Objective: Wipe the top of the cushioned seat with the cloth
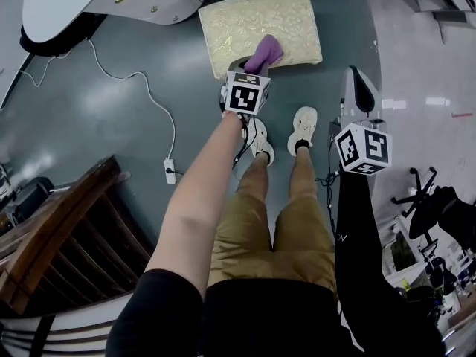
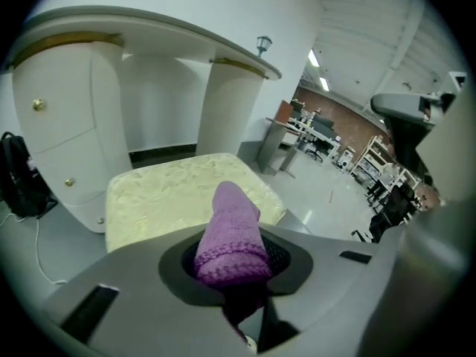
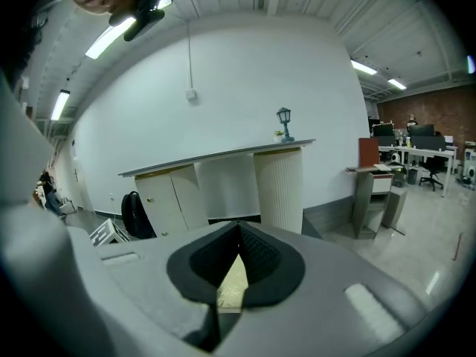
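Head view shows the person standing just before the cushioned seat [image 1: 249, 17], which sits low on the grey floor [image 1: 111, 103]. The left gripper [image 1: 251, 69] reaches out over its near edge. In the left gripper view its jaws are clamped on a purple knitted cloth [image 2: 230, 233], whose free end sticks forward above the seat's cream patterned top. I cannot tell whether that end touches the fabric. The right gripper [image 1: 358, 95] hangs well apart, off to the side over the floor, with its jaws drawn together and nothing between them. The top shows no trace of wiping, so I judge the work barely begun: the cloth is at the near edge, and nearly the whole surface is left to cover.
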